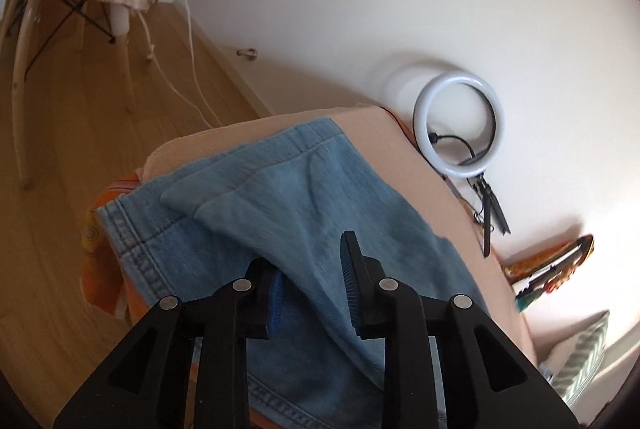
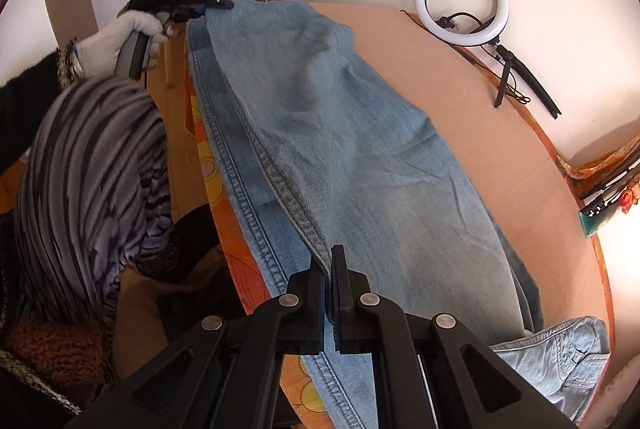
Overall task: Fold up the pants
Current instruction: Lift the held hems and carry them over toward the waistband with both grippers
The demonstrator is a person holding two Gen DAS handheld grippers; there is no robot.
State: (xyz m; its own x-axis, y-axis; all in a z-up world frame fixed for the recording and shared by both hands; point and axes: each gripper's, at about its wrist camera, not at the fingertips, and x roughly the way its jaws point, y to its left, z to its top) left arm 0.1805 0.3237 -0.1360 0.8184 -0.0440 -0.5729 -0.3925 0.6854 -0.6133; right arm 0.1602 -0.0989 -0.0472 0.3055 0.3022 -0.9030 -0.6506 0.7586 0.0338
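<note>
The table [image 2: 500,157] has a peach-coloured top, and the blue jeans [image 2: 340,149] lie along its left part, one leg folded over the other. Far right, a ring light [image 2: 462,3] leans on the wall. The right gripper [image 2: 329,265] is low at the near end, clamped on a seam. The left gripper [image 2: 216,5], in a gloved hand [image 2: 128,33], reaches level to the far end; its fingers [image 1: 354,269] stand apart around a fold.
</note>
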